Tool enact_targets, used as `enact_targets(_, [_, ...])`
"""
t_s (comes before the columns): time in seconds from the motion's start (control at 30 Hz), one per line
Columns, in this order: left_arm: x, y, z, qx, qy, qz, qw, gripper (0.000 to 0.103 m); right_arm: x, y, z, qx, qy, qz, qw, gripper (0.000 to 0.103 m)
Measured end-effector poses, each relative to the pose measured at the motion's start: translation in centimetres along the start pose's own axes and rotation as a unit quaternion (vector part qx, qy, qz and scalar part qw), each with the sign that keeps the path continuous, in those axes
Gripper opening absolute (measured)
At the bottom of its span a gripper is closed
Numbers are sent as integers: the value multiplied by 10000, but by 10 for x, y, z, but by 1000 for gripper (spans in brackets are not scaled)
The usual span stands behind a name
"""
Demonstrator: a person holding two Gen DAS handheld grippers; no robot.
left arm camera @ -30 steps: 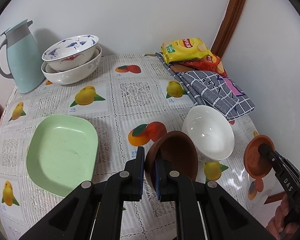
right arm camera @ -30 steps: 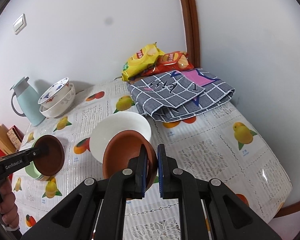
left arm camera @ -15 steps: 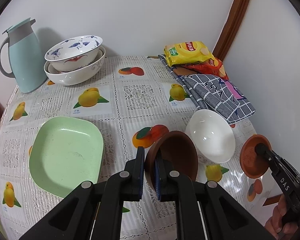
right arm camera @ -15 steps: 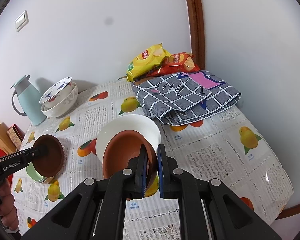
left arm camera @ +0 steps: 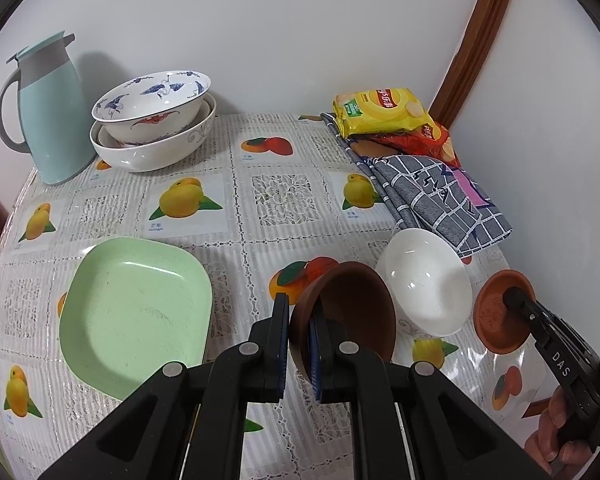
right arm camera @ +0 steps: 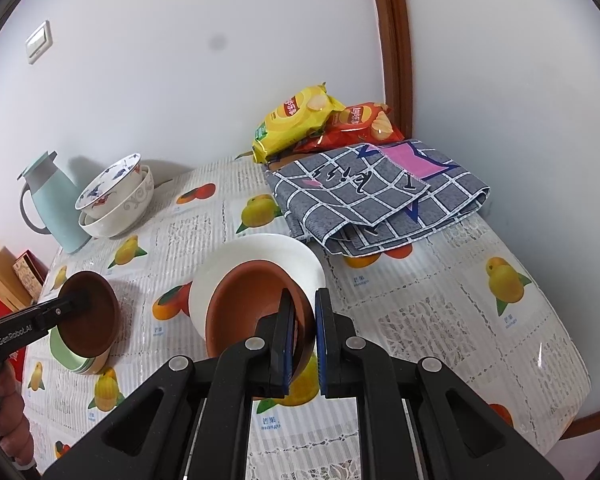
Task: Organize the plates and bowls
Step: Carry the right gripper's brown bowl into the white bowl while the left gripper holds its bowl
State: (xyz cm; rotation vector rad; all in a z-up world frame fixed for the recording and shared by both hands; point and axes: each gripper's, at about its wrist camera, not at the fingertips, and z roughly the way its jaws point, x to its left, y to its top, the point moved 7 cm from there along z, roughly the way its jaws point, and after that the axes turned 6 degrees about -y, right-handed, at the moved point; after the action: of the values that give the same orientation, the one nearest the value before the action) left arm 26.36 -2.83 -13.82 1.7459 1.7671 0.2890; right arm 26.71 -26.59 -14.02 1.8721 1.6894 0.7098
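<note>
Here the left gripper (left arm camera: 299,336) clamps a dark brown bowl (left arm camera: 352,312) at lower centre, beside the white bowl (left arm camera: 428,284). The right gripper (right arm camera: 302,334) pinches an orange-brown bowl (right arm camera: 252,304), seemingly above that white bowl.

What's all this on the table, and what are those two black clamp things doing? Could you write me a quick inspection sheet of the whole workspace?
Surface: table under a fruit-print cloth.
Job's things: dark brown bowl and orange-brown bowl, each held tilted by its rim; white bowl and green plate on the cloth; stacked patterned bowls at the back.
Clutter: pale blue jug, yellow crisp bag, red crisp bag, folded checked cloth.
Grippers: left gripper shut on the dark brown bowl; right gripper shut on the orange-brown bowl.
Cables: nothing seen.
Surroundings: white walls, brown wooden trim, wall switch.
</note>
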Motion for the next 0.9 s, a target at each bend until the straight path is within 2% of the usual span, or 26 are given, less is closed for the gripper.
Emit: enact_targets(0.9, [11,9,25,147,65,-37,9999,9,22,12,51,235,-21,-271,9994,10])
